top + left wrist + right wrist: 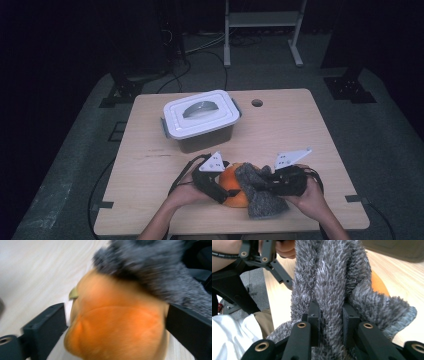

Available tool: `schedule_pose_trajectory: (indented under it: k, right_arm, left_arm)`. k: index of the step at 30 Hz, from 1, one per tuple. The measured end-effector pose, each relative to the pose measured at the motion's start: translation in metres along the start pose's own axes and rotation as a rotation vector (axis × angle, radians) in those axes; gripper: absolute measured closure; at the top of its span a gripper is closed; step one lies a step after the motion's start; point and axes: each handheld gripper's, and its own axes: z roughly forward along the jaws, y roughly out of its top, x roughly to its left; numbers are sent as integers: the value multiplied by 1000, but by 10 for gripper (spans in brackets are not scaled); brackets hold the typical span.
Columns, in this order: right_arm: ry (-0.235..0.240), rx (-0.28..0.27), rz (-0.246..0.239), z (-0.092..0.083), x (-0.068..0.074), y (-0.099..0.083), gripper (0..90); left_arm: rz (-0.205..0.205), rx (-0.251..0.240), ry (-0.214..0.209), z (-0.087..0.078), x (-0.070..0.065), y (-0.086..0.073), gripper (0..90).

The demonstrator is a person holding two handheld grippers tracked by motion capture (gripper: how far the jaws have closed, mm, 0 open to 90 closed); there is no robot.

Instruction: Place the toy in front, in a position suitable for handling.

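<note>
This looks like a lab or recording studio set up for handling trials, not a home. A plain wooden table [280, 130] with a cable hole [257, 103] stands alone on grey carpet [395, 150], with black surroundings on all sides. Black stand feet [350, 87] sit at the table's far corners, and cables [200, 60] run loose across the floor. A white metal frame [262, 30] stands behind. Tape marks [102, 205] flank the table's near edge.

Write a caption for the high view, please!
Two grippers wipe an orange pumpkin with a grey cloth.
</note>
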Motion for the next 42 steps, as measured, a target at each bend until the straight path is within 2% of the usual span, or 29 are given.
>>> schedule_pose_trajectory:
  k: [1, 3, 5, 7, 8, 9, 11, 12, 14, 15, 18, 19, 20, 21, 24, 25, 28, 30, 32, 34, 36, 39, 41, 42]
  right_arm:
    - [-1, 2, -2, 0, 1, 0, 727]
    - [0, 6, -4, 0, 2, 0, 726]
    - [4, 16, -6, -1, 2, 0, 726]
    - [-2, 15, -12, -3, 3, 2, 727]
    - [-13, -3, -11, -7, 3, 4, 729]
    - [-22, -15, -13, -10, 3, 5, 730]
    - [-40, -64, -17, -19, 5, 9, 730]
    - [-49, -83, -16, -21, 6, 11, 729]
    - [-65, -78, -24, -19, 6, 11, 727]
    - [-72, -68, -20, -17, 6, 10, 726]
    - [-44, -48, 1, -6, 3, 5, 725]
    - [-37, -46, -2, -3, 4, 4, 725]
    - [-34, -40, -9, -1, 6, 5, 724]
    - [-36, -39, -14, -1, 7, 6, 723]
    - [-35, -43, -16, -2, 6, 4, 722]
    - [-32, -42, -12, -3, 4, 3, 722]
    - [-48, -34, -2, -7, -2, -1, 717]
    - [-52, -31, 22, -9, -8, -7, 717]
    - [-53, -23, 48, -12, -14, -12, 719]
    - [-54, -8, 58, -12, -19, -17, 720]
    - [-35, 9, 75, -13, -24, -20, 723]
    - [-16, -18, 84, -17, -23, -17, 727]
    - [-13, -48, 74, -18, -17, -11, 726]
    - [-14, -46, 64, -16, -15, -9, 724]
  left_arm:
    - [-14, 5, -10, 1, 1, -1, 25]
    - [-33, 46, -40, 7, 0, -5, 37]
    - [15, 34, -18, 8, -4, -6, 116]
    - [43, 12, 10, 4, -5, -4, 186]
    - [63, -1, 23, 3, -6, -3, 238]
    - [107, -22, 45, 1, -9, -1, 249]
    - [189, -33, 84, 0, -14, 1, 257]
    - [200, -33, 81, 1, -15, 2, 256]
    - [196, -29, 70, 2, -15, 1, 237]
    - [165, -17, 49, 3, -13, 1, 213]
    - [65, -9, 11, 4, -8, 2, 79]
    - [40, -14, 2, 4, -8, 2, 59]
    - [37, -13, 4, 4, -7, 2, 56]
    - [42, -11, 9, 4, -8, 2, 63]
    - [79, -23, 37, 1, -8, 0, 211]
    - [87, -22, 48, 0, -8, -1, 233]
    - [80, -39, 55, -3, -5, -4, 288]
    - [71, -50, 54, -4, -3, -7, 311]
    - [80, -47, 64, -6, -2, -8, 324]
    - [82, -46, 69, -8, -1, -9, 324]
    - [86, -51, 64, -11, -1, -12, 323]
    - [104, -61, 41, -13, -3, -14, 300]
    - [108, -43, 25, -12, -5, -11, 219]
    - [97, -37, 18, -12, -6, -9, 180]
